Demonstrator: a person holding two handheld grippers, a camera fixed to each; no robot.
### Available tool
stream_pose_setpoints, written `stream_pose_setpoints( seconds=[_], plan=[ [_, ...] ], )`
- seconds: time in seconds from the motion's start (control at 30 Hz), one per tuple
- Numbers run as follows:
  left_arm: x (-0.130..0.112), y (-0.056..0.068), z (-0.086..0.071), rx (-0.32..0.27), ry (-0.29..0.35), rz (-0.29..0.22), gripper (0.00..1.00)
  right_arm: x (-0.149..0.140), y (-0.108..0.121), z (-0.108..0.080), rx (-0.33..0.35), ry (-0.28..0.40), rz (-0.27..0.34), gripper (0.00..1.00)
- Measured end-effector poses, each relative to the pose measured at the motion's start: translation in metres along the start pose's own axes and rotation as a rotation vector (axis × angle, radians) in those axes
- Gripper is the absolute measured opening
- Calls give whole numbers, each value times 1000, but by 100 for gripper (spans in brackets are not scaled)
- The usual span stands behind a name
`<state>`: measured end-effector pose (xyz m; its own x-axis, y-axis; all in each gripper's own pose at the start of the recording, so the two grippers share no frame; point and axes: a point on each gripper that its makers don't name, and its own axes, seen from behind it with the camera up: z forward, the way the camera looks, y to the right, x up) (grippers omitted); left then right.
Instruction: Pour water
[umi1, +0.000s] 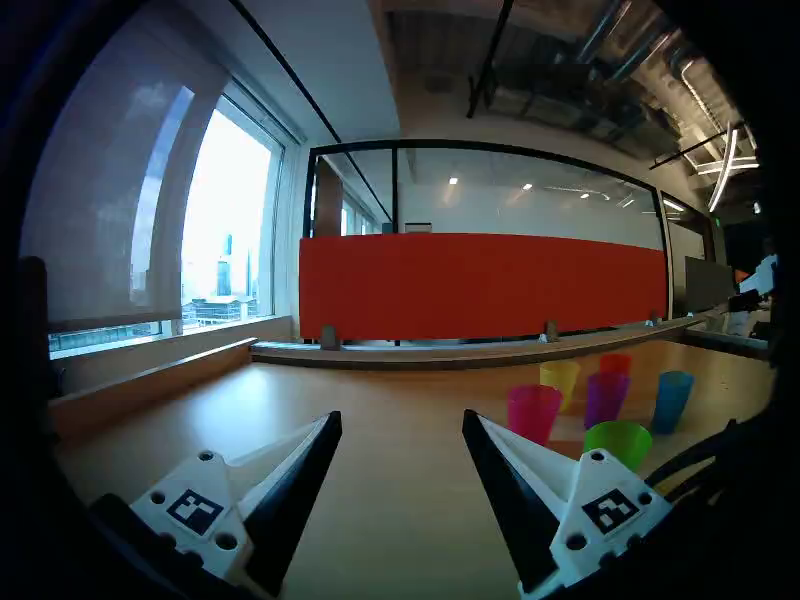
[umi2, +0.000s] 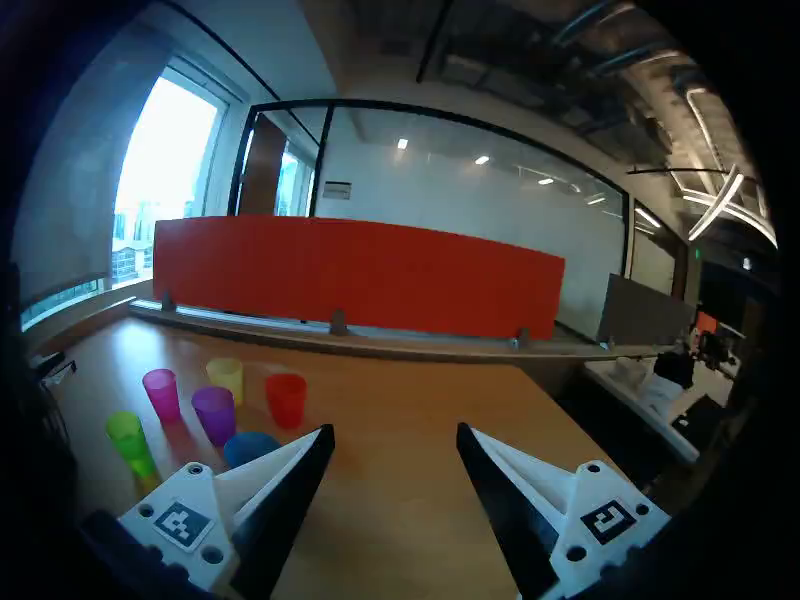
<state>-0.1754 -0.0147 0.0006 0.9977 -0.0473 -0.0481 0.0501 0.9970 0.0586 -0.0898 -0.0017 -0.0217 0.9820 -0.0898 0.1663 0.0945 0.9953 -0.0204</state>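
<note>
Crowding is the risk: the pink cup (umi1: 533, 412), purple cup (umi1: 606, 398) and green cup (umi1: 618, 440) stand close together on the desk (umi1: 400, 500). Left gripper (umi1: 401, 416) and right gripper (umi2: 395, 429) hang with jaws released, empty; a wide grab could topple neighbours.

Cups (umi1: 605, 400) are sitting clustered on the table (umi1: 400, 420), lying ahead and to the right in the left gripper view, ahead and to the left in the right gripper view. A partition (umi1: 480, 285) is standing behind them along the table's far edge, and a window (umi1: 225, 230) is running down the left.
</note>
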Motion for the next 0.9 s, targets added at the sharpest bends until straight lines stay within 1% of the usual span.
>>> stream_pose_setpoints(
  seconds=[0.27,0.57,0.77,0.9],
  plan=[
    [-1,0,0,0,0,0,89,5,1,3,6,17,13,95],
    [-4,0,1,1,0,0,90,10,9,6,-2,43,21,94],
    [-5,0,2,1,0,0,90,22,12,13,-18,92,19,94],
    [-6,0,2,1,0,0,89,28,10,20,-21,133,16,94]
  ],
)
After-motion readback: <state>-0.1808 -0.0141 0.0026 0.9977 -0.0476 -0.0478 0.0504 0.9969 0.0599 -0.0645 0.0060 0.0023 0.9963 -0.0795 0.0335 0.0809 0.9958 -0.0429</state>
